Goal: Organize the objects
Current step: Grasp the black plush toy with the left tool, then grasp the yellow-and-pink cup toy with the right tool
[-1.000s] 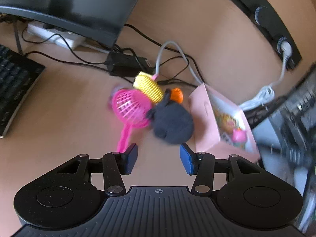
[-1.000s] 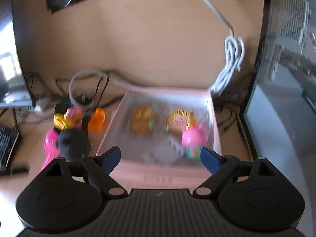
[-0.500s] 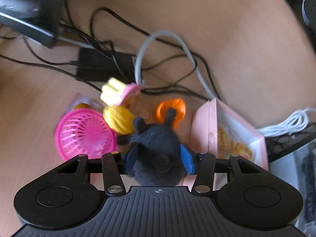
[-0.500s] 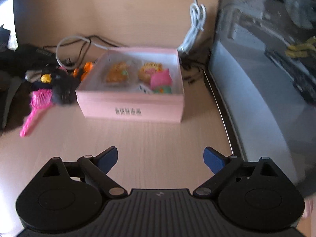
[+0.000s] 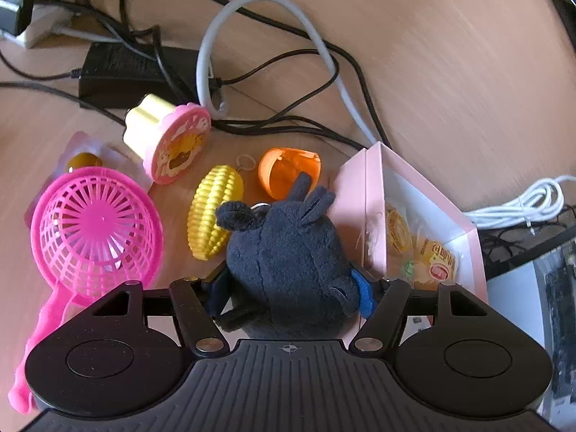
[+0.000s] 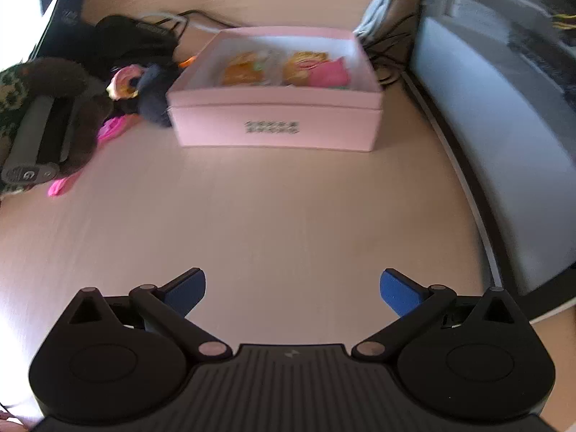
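One plush toy, perhaps five plastic toys, one box.

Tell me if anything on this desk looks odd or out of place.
The toy cupcake lies tipped on its side, and an orange shell half sits loose without its mate, both outside the pink box.
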`<state>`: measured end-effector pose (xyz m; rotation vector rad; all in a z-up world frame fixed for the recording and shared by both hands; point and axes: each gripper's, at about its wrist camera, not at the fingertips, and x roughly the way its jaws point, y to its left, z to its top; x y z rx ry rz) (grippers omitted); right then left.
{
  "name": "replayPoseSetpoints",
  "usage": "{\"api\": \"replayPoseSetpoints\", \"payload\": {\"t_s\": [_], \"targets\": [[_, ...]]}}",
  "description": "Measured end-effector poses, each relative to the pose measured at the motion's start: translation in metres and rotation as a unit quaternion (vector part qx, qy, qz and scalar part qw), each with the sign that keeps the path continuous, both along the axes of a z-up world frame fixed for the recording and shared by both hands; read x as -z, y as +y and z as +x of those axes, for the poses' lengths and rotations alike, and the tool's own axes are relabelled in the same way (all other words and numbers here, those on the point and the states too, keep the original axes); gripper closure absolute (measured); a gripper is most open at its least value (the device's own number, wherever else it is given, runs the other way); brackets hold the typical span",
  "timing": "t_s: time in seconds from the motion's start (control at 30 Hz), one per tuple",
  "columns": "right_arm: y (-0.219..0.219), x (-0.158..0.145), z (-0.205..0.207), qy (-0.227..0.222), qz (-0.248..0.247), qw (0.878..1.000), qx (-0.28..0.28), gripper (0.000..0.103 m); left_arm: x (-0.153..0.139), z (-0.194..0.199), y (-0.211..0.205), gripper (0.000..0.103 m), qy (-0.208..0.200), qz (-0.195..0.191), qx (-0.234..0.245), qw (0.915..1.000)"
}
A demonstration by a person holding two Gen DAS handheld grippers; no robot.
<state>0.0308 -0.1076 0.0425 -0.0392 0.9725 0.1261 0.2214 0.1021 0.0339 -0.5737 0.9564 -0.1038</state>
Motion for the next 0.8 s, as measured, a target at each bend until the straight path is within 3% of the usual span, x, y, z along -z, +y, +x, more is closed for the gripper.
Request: {"api": "replayPoseSetpoints", "payload": {"t_s": [0.23, 0.4, 0.67, 0.8], "targets": [[0.005, 0.005, 0.011, -0.002, 0.023, 1.0, -0.008, 0.0, -0.014, -0.04, 0.009, 0.037, -0.038, 0.033, 0.07, 0.9962], [0.022, 0.007, 0.024, 0.005, 0.043, 0.999, -0.026, 0.0, -0.027, -0.087, 0.034, 0.037, -0.055, 0.025, 0.102, 0.9929], [0.071, -0.005, 0.038, -0.02, 0.027, 0.995, -0.096, 0.0, -0.044, -0.158, 0.113, 0.037, -0.067, 0.018, 0.036, 0.9969], [0.099, -0.025, 0.052, -0.064, 0.009, 0.988, -0.142, 0.0, -0.051, -0.185, 0.146, 0.037, -0.073, 0.036, 0.003, 0.9966]]}}
